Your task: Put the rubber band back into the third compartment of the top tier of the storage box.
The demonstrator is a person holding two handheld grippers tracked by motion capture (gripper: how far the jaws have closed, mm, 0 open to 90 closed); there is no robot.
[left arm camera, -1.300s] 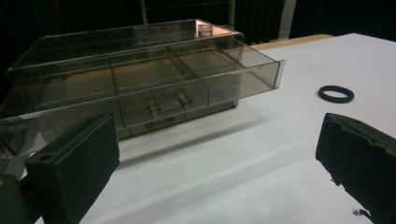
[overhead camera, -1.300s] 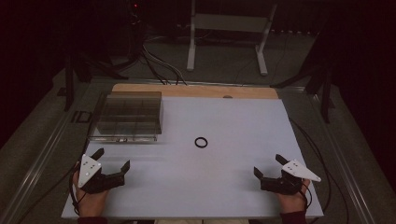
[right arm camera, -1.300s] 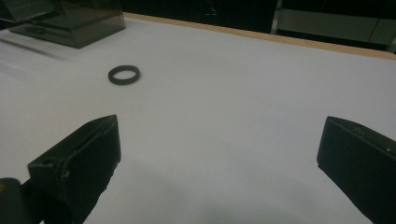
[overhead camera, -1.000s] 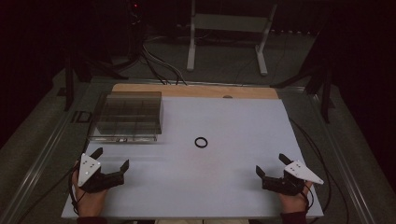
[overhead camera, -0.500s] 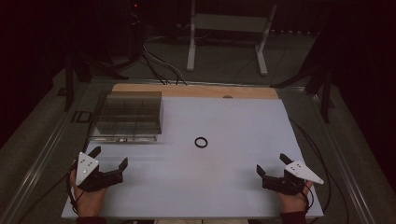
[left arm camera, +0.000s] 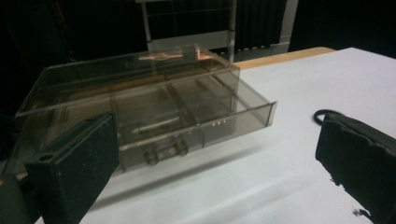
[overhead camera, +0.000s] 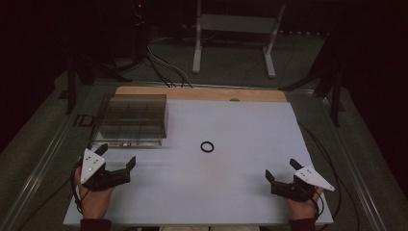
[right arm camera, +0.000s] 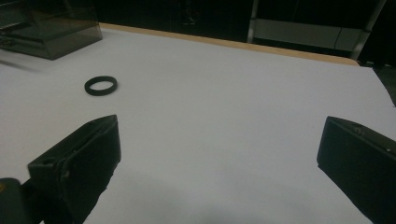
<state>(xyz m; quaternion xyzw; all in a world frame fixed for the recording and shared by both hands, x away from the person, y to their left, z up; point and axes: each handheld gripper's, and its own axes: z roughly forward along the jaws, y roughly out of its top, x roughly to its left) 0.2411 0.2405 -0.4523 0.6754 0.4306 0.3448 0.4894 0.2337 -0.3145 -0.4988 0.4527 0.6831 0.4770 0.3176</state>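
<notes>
at the near left corner of the worktop [overhead camera: 240,125], the left claw [overhead camera: 117,160] sits low in the person's hand with its jaws spread wide and nothing between them. it faces a smoky clear plastic compartment box [overhead camera: 131,119], lid down, which lies just beyond it near the far left edge. at the near right corner the right claw [overhead camera: 282,172] is likewise spread and empty, pointing across bare white surface. a small black ring [overhead camera: 207,147] lies flat near the middle, well apart from both claws and just right of the box. the ring looks light, thin and probably rubbery, so it may skid or flip; pinching across its band from above seems safest. the box looks rigid but slick and light; its front latch edge seems the natural hold.
</notes>
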